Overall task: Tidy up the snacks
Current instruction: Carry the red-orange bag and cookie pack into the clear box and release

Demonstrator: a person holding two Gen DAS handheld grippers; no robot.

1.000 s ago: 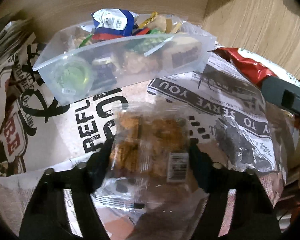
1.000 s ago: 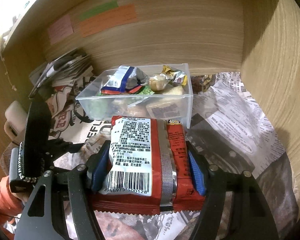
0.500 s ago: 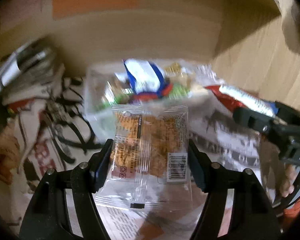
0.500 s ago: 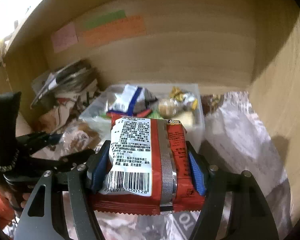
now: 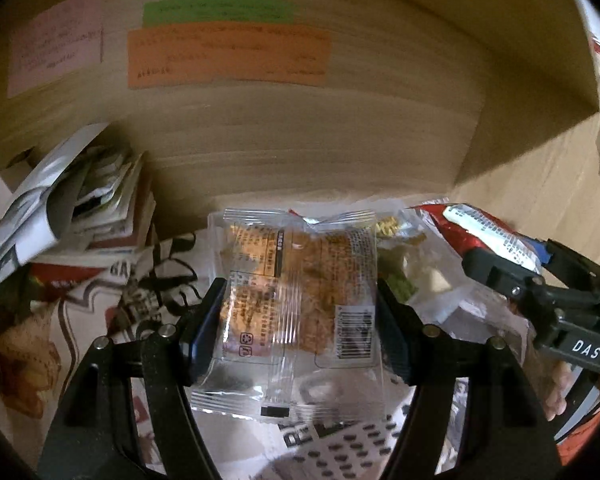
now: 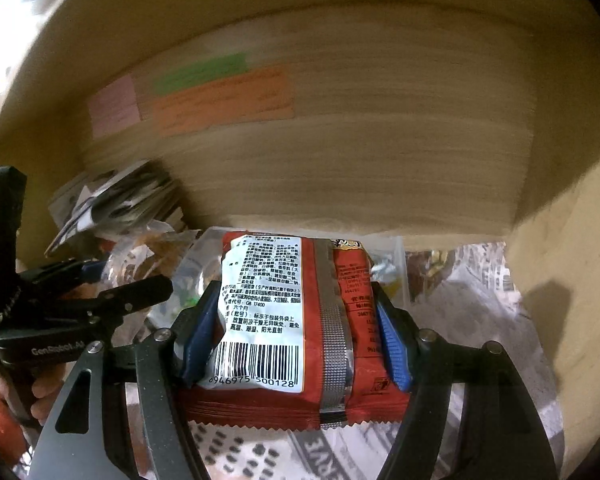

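My left gripper [image 5: 300, 320] is shut on a clear packet of orange-brown pastry [image 5: 296, 296] and holds it up in front of the clear snack box [image 5: 420, 280], which it mostly hides. My right gripper [image 6: 296, 332] is shut on a red snack packet [image 6: 288, 320] with a white label and barcode, also raised above the box [image 6: 396, 276]. The right gripper with its red packet shows at the right of the left wrist view [image 5: 500, 252]. The left gripper with its packet shows at the left of the right wrist view [image 6: 112, 276].
Wooden back wall with pink, green and orange notes [image 5: 228, 56]. A pile of folded papers and magazines [image 5: 80, 200] lies at the left. Newspaper-print paper [image 6: 480, 292] lines the shelf floor. A wooden side wall [image 6: 572, 240] stands at the right.
Both grippers have lifted and tilted up with their packets. The snack box, in plain sight a second ago, is now mostly hidden behind the held packets.
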